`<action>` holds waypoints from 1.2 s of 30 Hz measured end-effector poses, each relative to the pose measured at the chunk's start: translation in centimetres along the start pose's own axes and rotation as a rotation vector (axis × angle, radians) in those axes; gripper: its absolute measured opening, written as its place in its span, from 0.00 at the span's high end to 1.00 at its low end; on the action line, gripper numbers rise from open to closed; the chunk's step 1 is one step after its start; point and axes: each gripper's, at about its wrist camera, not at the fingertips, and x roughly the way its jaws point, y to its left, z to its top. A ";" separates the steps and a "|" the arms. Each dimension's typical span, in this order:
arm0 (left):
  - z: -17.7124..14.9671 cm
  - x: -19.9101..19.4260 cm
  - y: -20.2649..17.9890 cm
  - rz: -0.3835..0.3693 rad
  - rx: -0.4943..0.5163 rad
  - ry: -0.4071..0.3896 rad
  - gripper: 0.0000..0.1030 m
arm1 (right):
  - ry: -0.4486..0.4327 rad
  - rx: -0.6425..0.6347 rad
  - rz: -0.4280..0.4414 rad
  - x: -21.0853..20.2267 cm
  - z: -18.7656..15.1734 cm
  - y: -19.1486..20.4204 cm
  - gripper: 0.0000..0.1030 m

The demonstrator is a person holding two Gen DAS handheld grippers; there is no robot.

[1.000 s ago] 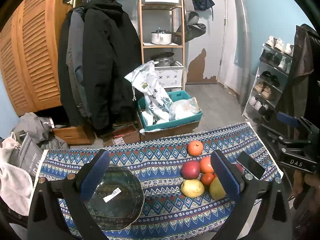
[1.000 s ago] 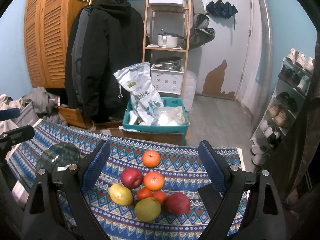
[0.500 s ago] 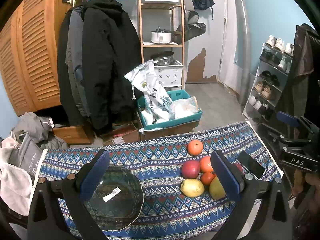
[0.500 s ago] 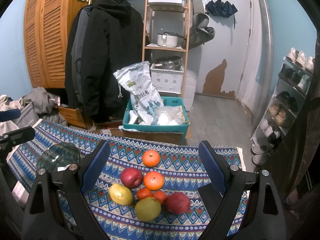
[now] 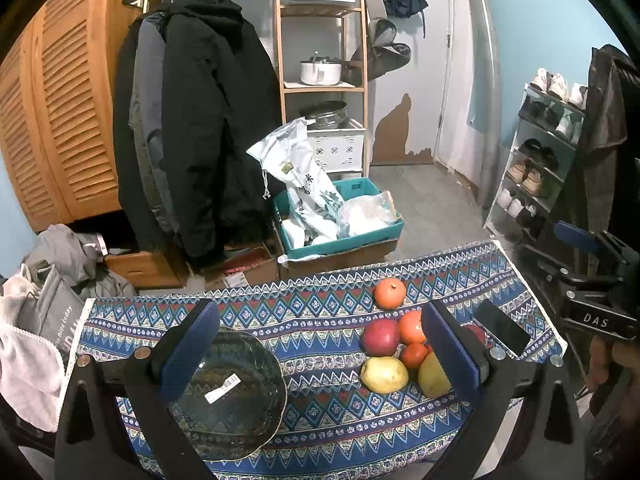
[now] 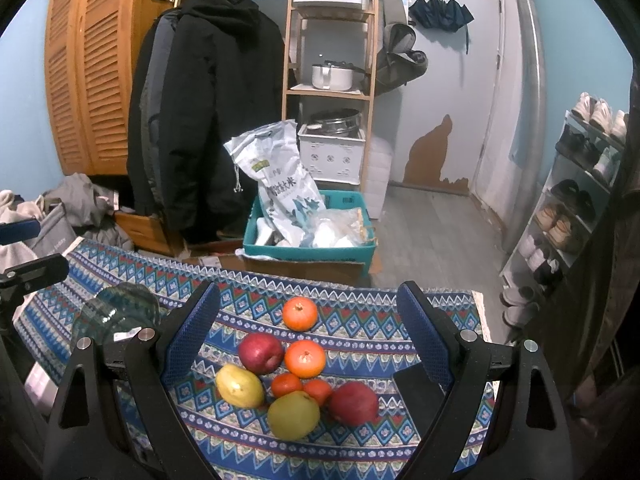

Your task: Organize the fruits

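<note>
Two grippers hover above a tabletop (image 5: 320,320) covered in a patterned cloth, and neither holds anything. Farthest left sits the bowl (image 5: 234,394), dark glass with a white sticker inside, empty, partly under the left gripper (image 5: 320,344), whose jaws are spread wide. To the right, well apart from the bowl, lies the fruit: a lone orange (image 6: 300,312) toward the far edge, then a tight cluster of a red apple (image 6: 261,353), a second orange (image 6: 305,358), a yellow pear (image 6: 239,385), two small tangerines (image 6: 287,385), a green pear (image 6: 293,415) and another red apple (image 6: 354,403). The right gripper (image 6: 308,336) is centred over this cluster, its jaws also wide open and empty. Just right of the fruit a dark phone (image 5: 500,327) lies flat near the cloth's edge. Nothing is in the bowl, so the sorting appears not yet begun. The main risk is the packing: the fruits touch one another, so jaws coming down on one would likely nudge its neighbours, and round fruit could roll off the near edge or onto the phone. A pear's tapered shape may slip from flat pads if gripped off-centre. The bowl's glass could slide on the cloth if a fruit is dropped in rather than set down.
</note>
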 end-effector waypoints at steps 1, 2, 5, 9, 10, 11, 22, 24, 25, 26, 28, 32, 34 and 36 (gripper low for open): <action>0.0 0.0 0.0 0.000 0.000 0.000 0.01 | 0.001 0.001 0.000 0.0 -0.1 -0.3 0.14; 0.0 0.0 0.0 0.001 0.000 0.001 0.01 | 0.003 0.001 0.000 0.0 -0.3 -0.3 0.14; -0.3 0.2 -0.3 -0.001 0.001 0.010 0.01 | 0.012 0.003 -0.005 0.2 -0.4 -0.6 0.14; -0.7 1.5 -0.4 -0.014 0.002 0.038 0.01 | 0.041 0.013 -0.013 0.8 -0.2 -1.5 0.14; -0.8 1.8 -0.6 -0.019 0.002 0.050 0.01 | 0.049 0.016 -0.015 1.0 0.0 -1.7 0.14; -0.8 2.3 -0.5 -0.024 0.003 0.059 0.01 | 0.058 0.021 -0.018 1.3 -0.1 -2.1 0.14; -2.6 7.8 -1.9 -0.033 0.028 0.194 0.01 | 0.194 0.046 -0.049 4.9 -1.2 -4.4 0.14; -2.9 8.9 -2.1 -0.037 0.024 0.222 0.01 | 0.226 0.048 -0.053 5.7 -1.7 -4.7 0.14; -3.2 9.5 -2.2 -0.040 0.021 0.238 0.01 | 0.243 0.054 -0.051 6.1 -2.0 -4.9 0.14; -3.4 10.1 -2.2 -0.044 0.017 0.249 0.01 | 0.260 0.060 -0.049 6.6 -2.3 -5.2 0.14; -3.8 11.2 -2.3 -0.039 0.010 0.274 0.01 | 0.288 0.073 -0.048 7.4 -2.8 -5.6 0.14; -4.8 13.6 -2.9 -0.025 0.014 0.322 0.01 | 0.363 0.093 -0.057 9.5 -4.3 -6.8 0.14; -5.4 14.6 -3.1 -0.035 0.006 0.349 0.01 | 0.390 0.097 -0.068 10.4 -5.1 -7.2 0.14; -5.9 15.6 -3.4 -0.032 0.003 0.372 0.01 | 0.422 0.105 -0.077 11.3 -5.9 -7.7 0.14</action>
